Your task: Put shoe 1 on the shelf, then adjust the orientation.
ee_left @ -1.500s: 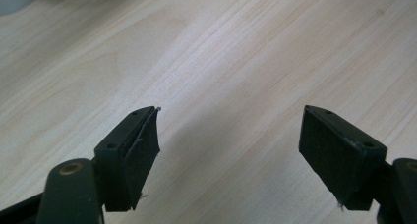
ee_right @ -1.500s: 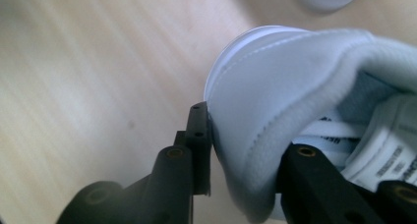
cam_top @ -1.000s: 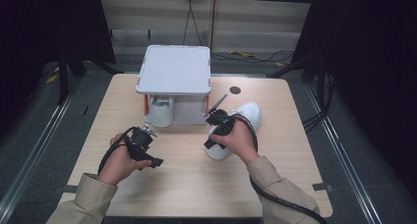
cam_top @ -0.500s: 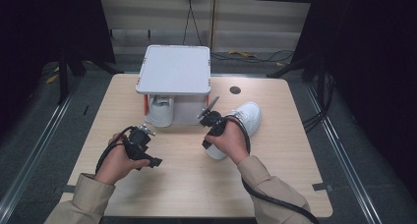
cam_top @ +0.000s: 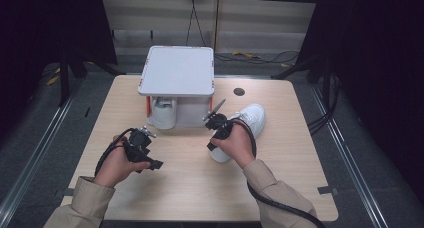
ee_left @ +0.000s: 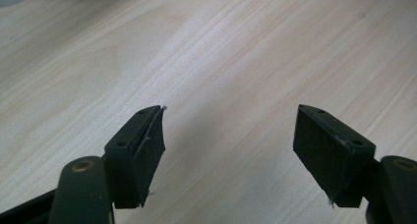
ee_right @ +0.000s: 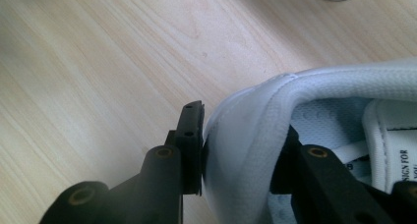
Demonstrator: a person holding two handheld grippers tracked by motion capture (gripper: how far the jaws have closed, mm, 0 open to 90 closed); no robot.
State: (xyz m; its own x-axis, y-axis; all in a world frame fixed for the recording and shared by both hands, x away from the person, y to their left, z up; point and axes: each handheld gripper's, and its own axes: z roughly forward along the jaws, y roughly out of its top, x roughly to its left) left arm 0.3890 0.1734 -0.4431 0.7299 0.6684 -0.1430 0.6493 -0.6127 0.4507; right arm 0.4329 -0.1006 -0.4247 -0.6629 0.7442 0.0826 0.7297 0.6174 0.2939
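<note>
Change since a second ago: my right gripper (cam_top: 216, 122) has shifted slightly left along the white shoe (cam_top: 248, 119), and its jaws have just been closing, with the shoe's heel collar between them.

Right gripper (ee_right: 236, 160): narrowed onto the shoe (ee_right: 314, 106); one jaw presses the outside of the heel wall, the other sits inside against the lining. The grip is on.

Left gripper (cam_top: 141, 138): unchanged in place, low over the bare table (cam_top: 190, 173). I see its jaws wide apart, nothing between them, wood grain below (ee_left: 228, 135).

Shoe: flat on the table, right of centre, just beside the white box (cam_top: 177, 73), under which a second shoe (cam_top: 163, 113) sits.
</note>
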